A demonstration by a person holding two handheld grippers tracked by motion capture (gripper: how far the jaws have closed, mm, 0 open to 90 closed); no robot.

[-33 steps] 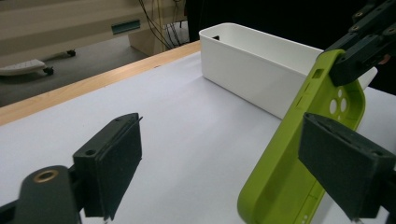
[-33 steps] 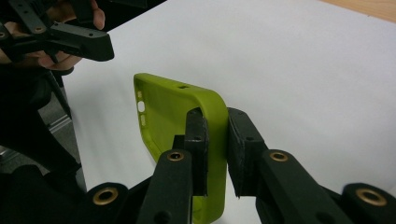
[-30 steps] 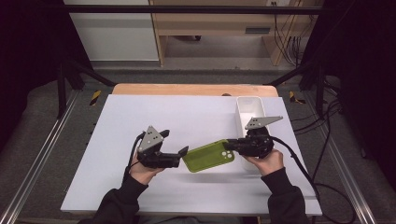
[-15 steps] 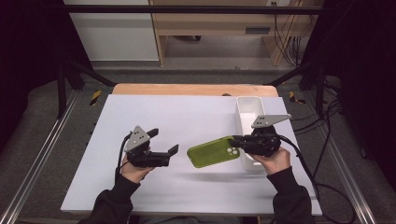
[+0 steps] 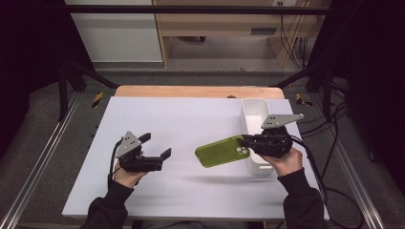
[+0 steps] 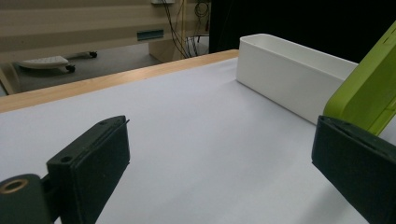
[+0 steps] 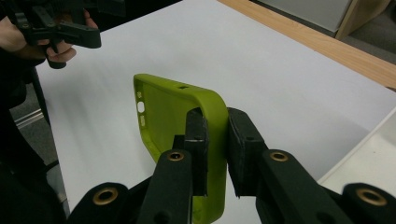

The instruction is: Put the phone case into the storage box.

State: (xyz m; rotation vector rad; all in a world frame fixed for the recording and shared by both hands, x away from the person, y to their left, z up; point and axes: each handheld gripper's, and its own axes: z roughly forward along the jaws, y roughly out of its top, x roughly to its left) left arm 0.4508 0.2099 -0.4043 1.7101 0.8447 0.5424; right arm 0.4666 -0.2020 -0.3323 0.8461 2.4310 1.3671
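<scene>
Right gripper: the right gripper (image 5: 248, 140) was clamped on one end of the green phone case (image 5: 222, 151), pads pinching its thin wall, as the right gripper view (image 7: 215, 140) made plain.
Case position: lifted clear of the table (image 5: 191, 119), tilted, hanging just beside the white bin (image 5: 250, 107) at its left wall.
Left gripper: the left gripper (image 5: 157, 150) stood wide, nothing between its jaws, well apart from the case.
Slip risk: only a narrow strip of soft rim was gripped, so the long free end could have sagged or twisted out.
Bin risk: a swing toward the bin might have knocked the case's edge on the bin wall and levered it loose.
Drop risk: a fall would likely have landed it on the table, not in the bin.
Surface: a plain white sheet over a wooden board, light wood edge showing at the far side.
Room: dim, a grey floor beyond, a pale wooden bench (image 5: 215, 24), loose cables (image 5: 291, 43) at the right.
</scene>
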